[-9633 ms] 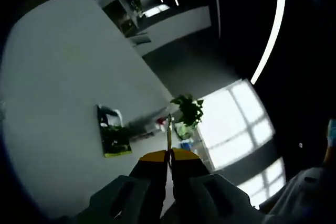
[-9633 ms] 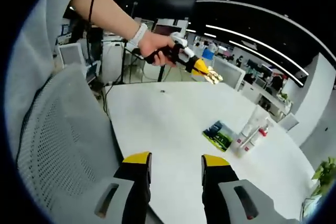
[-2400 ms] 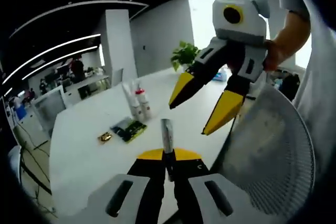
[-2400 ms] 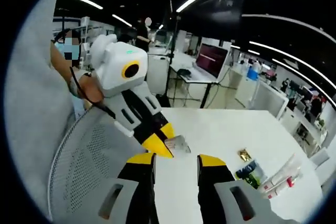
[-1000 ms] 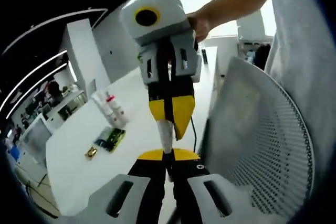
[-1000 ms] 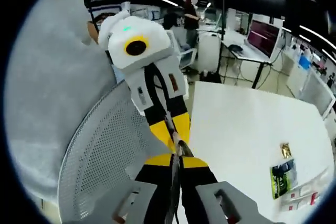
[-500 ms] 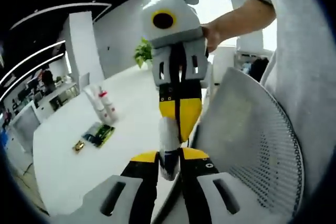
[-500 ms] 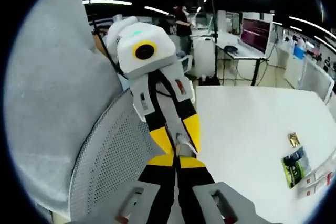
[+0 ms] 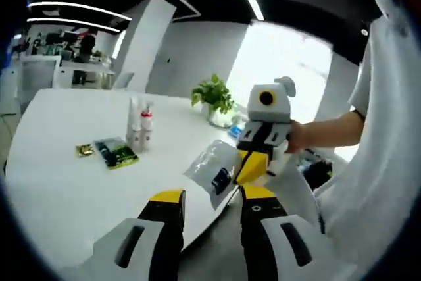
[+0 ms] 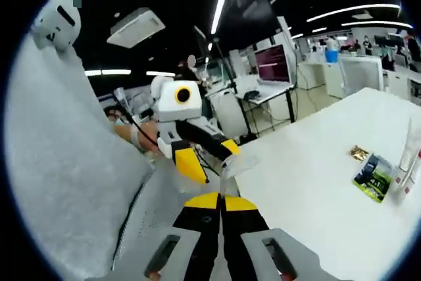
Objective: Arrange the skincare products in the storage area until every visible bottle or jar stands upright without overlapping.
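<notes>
A silvery sachet [image 9: 212, 166] hangs over the table's near edge, pinched by my right gripper [image 9: 252, 164], which comes in from the right. My left gripper [image 9: 210, 195] stands open just below it and touches nothing. In the right gripper view my right gripper [image 10: 222, 201] is shut on the sachet [image 10: 235, 161], and my left gripper [image 10: 210, 156] faces it with its jaws spread. Two slim bottles [image 9: 139, 129], one with a red top, stand upright together on the white table [image 9: 59, 189]. Beside them lie a green packet [image 9: 116, 153] and a small gold sachet [image 9: 84, 151].
A potted plant [image 9: 214, 96] stands at the table's far edge. A grey mesh chair back [image 10: 141, 228] sits close under my grippers. Bare white tabletop [image 10: 316, 189] stretches between me and the packet [image 10: 373, 177] and bottles [image 10: 408, 159]. Desks and monitors [image 10: 273, 64] fill the room behind.
My left gripper has let go of the silvery sachet and opened wide. The right gripper keeps hold of it, and both hands have drawn apart and swung.
</notes>
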Tool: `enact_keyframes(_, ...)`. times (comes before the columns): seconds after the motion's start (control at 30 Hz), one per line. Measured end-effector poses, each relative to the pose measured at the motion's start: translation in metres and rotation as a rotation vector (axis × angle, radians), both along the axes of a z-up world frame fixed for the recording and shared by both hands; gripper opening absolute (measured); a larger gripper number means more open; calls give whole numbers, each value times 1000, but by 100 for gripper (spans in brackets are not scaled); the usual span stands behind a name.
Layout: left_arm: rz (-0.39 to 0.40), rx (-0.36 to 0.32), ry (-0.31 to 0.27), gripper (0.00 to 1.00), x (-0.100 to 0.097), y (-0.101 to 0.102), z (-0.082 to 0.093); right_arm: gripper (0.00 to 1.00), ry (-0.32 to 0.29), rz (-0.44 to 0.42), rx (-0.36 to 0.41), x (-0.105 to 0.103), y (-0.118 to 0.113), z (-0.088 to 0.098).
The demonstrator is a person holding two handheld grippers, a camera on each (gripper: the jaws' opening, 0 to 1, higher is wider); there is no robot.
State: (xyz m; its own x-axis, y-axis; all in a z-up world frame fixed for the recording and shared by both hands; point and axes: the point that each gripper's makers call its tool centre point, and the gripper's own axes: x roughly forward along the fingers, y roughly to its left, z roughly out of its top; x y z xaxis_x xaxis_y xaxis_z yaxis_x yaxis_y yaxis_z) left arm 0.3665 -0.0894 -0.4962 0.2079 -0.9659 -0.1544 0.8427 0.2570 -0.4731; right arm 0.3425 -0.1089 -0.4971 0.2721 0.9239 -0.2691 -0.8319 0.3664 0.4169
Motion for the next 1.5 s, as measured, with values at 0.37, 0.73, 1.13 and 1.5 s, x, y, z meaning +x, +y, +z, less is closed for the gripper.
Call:
enact_keyframes(0.37, 77, -311, 217, 0, 22, 24, 45, 0, 137, -14, 238, 5, 35, 27)
enact_keyframes(0.73, 94, -321, 287, 0, 26, 27, 42, 7, 229, -146, 301, 27, 29, 28)
enact_keyframes(1.13, 87, -317, 287, 1, 25, 26, 43, 0, 266, -143, 349, 26, 36, 35)
enact_keyframes(1.5, 63, -290, 297, 0, 13, 23, 40, 0, 280, -164, 385, 28, 35, 34)
